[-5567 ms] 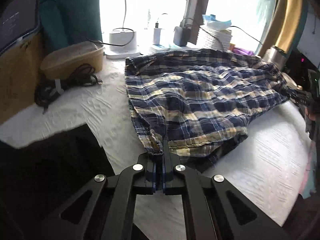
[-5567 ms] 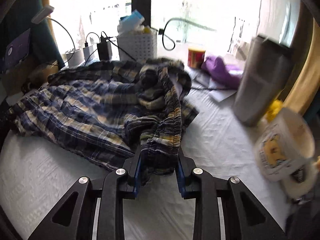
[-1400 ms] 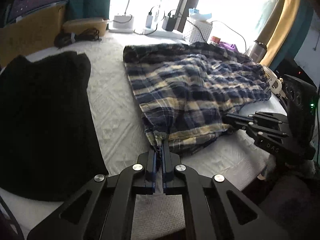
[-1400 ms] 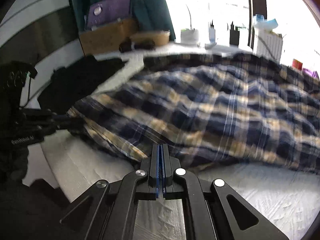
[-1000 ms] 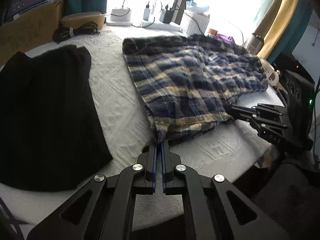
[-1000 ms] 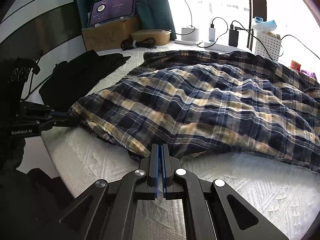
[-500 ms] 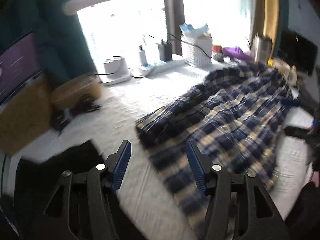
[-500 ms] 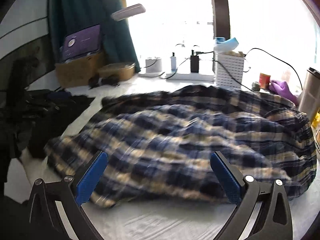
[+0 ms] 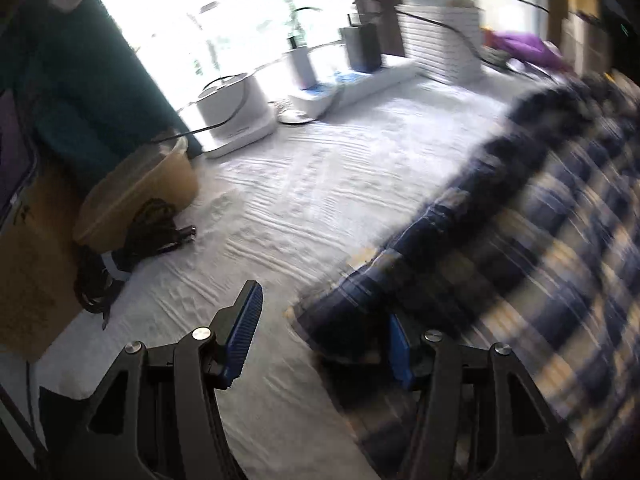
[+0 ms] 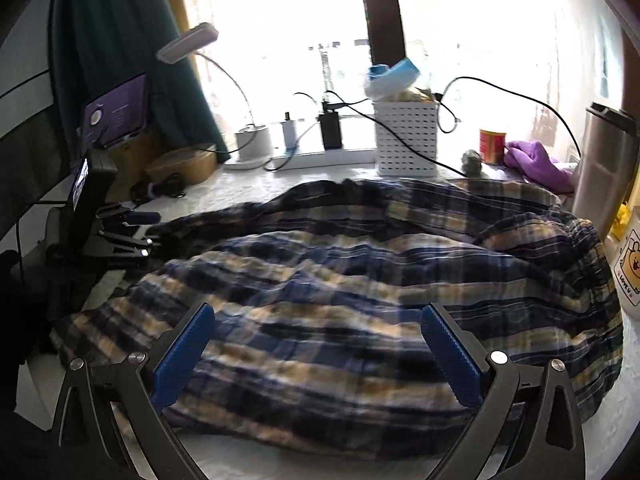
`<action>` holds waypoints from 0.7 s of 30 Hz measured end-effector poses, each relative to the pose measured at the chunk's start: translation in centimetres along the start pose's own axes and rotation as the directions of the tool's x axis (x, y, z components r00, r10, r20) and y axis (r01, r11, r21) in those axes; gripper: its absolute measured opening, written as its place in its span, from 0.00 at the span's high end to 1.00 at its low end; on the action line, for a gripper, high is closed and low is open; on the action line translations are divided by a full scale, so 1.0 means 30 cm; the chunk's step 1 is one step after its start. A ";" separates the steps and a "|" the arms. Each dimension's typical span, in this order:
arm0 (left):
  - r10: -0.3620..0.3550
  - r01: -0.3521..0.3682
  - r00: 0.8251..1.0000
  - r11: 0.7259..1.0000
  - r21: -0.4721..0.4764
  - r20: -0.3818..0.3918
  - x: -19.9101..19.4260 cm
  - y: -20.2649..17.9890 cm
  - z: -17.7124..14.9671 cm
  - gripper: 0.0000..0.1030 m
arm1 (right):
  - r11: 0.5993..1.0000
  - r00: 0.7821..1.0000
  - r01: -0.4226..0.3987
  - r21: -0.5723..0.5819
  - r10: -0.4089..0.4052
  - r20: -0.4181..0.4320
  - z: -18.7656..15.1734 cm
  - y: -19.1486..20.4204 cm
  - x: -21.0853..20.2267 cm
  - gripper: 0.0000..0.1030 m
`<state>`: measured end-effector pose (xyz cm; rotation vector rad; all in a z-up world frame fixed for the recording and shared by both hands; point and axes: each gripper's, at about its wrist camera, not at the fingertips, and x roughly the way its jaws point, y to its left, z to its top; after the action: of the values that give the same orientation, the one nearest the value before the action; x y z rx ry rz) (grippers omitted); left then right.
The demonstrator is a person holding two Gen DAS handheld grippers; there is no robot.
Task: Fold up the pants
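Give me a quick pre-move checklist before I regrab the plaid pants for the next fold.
1. Left gripper open, nothing pinched: ok.
2. Right gripper open wide, nothing held: ok.
3. Plaid pants lying flat and smooth: not ok, rumpled and bunched.
4. Left gripper beside a pants edge: ok.
5. Mug clear of the pants: cannot tell, it sits right against the fabric's edge.
6. Left wrist view sharp enough to aim: not ok, blurred.

You have a white textured table carrying the plaid pants, a white perforated basket, a power strip, a tan bowl and a purple cloth.
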<state>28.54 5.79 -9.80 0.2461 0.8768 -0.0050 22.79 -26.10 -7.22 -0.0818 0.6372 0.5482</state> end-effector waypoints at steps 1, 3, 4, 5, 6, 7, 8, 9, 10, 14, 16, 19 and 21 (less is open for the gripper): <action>0.003 -0.003 1.000 1.000 -0.031 -0.002 0.017 0.027 0.014 0.44 | 1.000 1.000 0.006 0.009 -0.006 -0.001 0.002 -0.016 0.005 0.00; 0.013 -0.013 1.000 0.997 -0.082 -0.003 0.043 0.074 0.035 0.44 | 1.000 1.000 0.014 0.028 -0.014 -0.005 0.005 -0.046 0.016 0.00; 0.030 -0.030 1.000 0.994 -0.101 -0.003 0.058 0.098 0.046 0.44 | 0.999 1.000 0.020 0.035 -0.020 -0.006 0.004 -0.055 0.020 0.00; 0.047 -0.047 0.999 0.992 -0.115 -0.006 0.070 0.118 0.054 0.44 | 0.999 1.000 0.025 0.045 -0.024 -0.008 0.003 -0.066 0.025 0.00; 0.062 -0.063 0.998 0.988 -0.138 -0.011 0.086 0.147 0.060 0.44 | 0.998 1.000 0.028 0.053 -0.027 -0.011 0.002 -0.077 0.028 0.00; 0.067 -0.069 0.998 0.984 -0.163 -0.018 0.094 0.170 0.063 0.44 | 0.998 0.999 0.031 0.063 -0.030 -0.015 0.002 -0.086 0.030 0.00; 0.065 -0.068 0.998 0.980 -0.188 -0.024 0.097 0.191 0.063 0.44 | 0.996 0.999 0.034 0.078 -0.033 -0.020 0.001 -0.096 0.033 0.00; 0.050 -0.054 0.999 0.976 -0.213 -0.021 0.088 0.208 0.060 0.44 | 0.996 0.999 0.038 0.086 -0.036 -0.023 0.002 -0.105 0.034 0.00; 0.034 -0.036 0.999 0.974 -0.226 -0.013 0.078 0.216 0.057 0.44 | 0.995 0.999 0.046 0.090 -0.044 -0.026 0.001 -0.112 0.035 0.00; -0.053 0.059 0.998 0.969 -0.239 0.032 -0.030 0.186 0.012 0.44 | 0.993 0.997 0.078 0.093 -0.076 -0.022 -0.004 -0.130 0.019 0.00; -0.090 0.101 0.994 0.969 -0.225 0.059 -0.093 0.145 -0.016 0.44 | 0.990 0.996 0.094 0.102 -0.092 -0.017 -0.006 -0.140 0.005 0.00; -0.154 0.169 0.984 0.966 -0.195 0.090 -0.181 0.066 -0.070 0.44 | 0.986 0.993 0.114 0.118 -0.114 -0.008 -0.008 -0.156 -0.023 0.00; -0.211 0.227 0.972 0.956 -0.187 0.102 -0.233 0.007 -0.121 0.44 | 0.984 0.991 0.130 0.119 -0.131 -0.002 -0.010 -0.161 -0.043 0.00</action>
<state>21.31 6.10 -6.66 -0.0384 0.8140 -0.1327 24.23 -30.88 -7.15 -0.0099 0.6521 0.3827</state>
